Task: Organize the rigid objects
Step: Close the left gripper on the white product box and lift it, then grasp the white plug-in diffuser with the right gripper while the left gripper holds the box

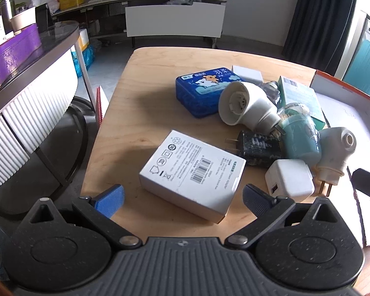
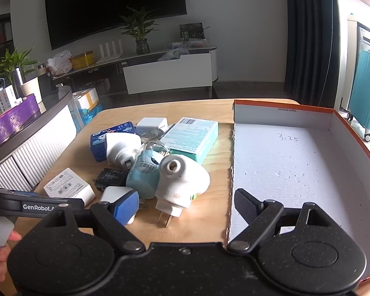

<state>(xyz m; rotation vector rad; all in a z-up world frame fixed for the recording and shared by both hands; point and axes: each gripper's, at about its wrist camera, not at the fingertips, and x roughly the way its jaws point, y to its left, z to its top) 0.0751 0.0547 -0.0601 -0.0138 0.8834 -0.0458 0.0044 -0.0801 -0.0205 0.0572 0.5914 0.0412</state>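
Both the left gripper [image 1: 182, 198] and right gripper [image 2: 187, 209] are held wide and empty, nothing is yet sorted: the clutter [image 2: 145, 162] is heaped at ten o'clock of the bare tray [image 2: 283, 162] on the surface [image 1: 140, 93].

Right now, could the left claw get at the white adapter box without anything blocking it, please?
Probably yes. The left claw is open, with the white adapter box lying straight ahead between its fingers. The box lies apart from the pile, and only bare table flanks it.
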